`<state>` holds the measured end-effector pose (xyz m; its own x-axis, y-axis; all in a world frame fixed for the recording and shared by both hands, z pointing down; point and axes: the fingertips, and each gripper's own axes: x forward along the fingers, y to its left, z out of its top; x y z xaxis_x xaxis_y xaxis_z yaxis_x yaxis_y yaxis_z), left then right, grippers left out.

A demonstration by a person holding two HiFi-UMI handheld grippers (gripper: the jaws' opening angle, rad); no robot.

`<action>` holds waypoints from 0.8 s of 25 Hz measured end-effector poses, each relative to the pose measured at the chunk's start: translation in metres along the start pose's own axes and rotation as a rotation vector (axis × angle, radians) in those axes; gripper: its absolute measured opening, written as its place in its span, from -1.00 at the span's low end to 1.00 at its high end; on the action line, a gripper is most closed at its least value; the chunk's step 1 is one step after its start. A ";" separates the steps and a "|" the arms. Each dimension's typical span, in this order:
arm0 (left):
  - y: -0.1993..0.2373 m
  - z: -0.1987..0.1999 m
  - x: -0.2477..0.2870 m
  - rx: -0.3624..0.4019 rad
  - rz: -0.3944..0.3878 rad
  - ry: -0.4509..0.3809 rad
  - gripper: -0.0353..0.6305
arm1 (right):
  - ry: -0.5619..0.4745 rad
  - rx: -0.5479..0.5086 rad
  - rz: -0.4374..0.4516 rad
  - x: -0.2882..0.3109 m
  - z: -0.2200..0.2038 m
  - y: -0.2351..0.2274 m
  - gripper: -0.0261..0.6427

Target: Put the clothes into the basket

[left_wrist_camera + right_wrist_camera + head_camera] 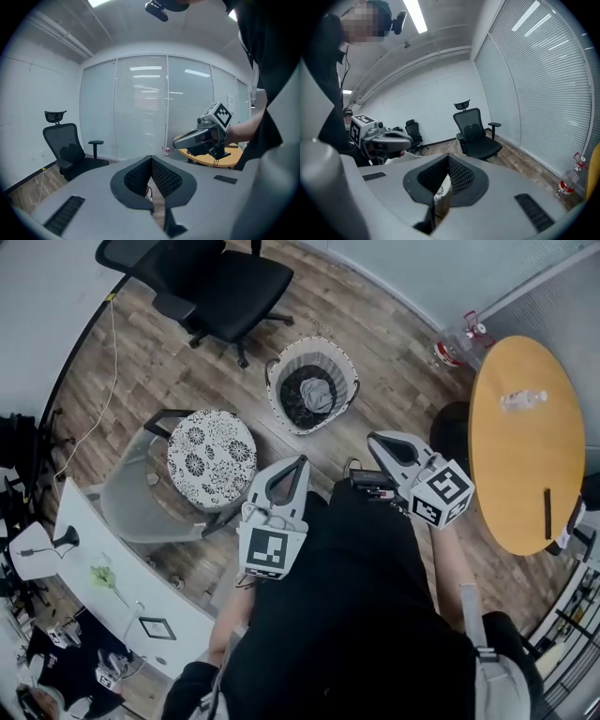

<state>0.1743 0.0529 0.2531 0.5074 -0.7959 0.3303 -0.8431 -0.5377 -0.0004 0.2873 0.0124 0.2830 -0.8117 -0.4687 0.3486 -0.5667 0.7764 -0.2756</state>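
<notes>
Left gripper (299, 463): jaws together, nothing between them; held over the floor in front of the person, tips toward the basket.
Right gripper (377, 439): jaws together, empty; just beside the left one, apart from it.
Clothes (317, 395): a dark piece and a grey piece, both lying inside the basket (281, 362).
Basket edges: stands on the wooden floor (375, 315), between the black office chair (211, 277) and the round table (525, 456), touching neither.
Near side: a grey chair (127, 493) with a patterned cushion (211, 457) sits near the basket's rim, at the left.
Open room: bare floor between basket and gripper tips, and beyond the basket toward the wall.
Far edges: white desk (103, 568) at lower left; a bottle (452, 348) on the floor beside the table.
Hidden: the person's dark torso (356, 615) covers the floor underfoot; the round table is cut off at the right; neither gripper view shows the basket.
</notes>
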 end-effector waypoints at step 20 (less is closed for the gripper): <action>-0.020 -0.007 0.008 0.034 -0.063 0.029 -0.87 | -0.047 0.002 0.011 -0.012 -0.007 0.014 -0.87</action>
<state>0.1937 0.0589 0.2622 0.5536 -0.7520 0.3578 -0.8029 -0.5960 -0.0102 0.2900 0.0317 0.2811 -0.8238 -0.4795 0.3025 -0.5577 0.7811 -0.2807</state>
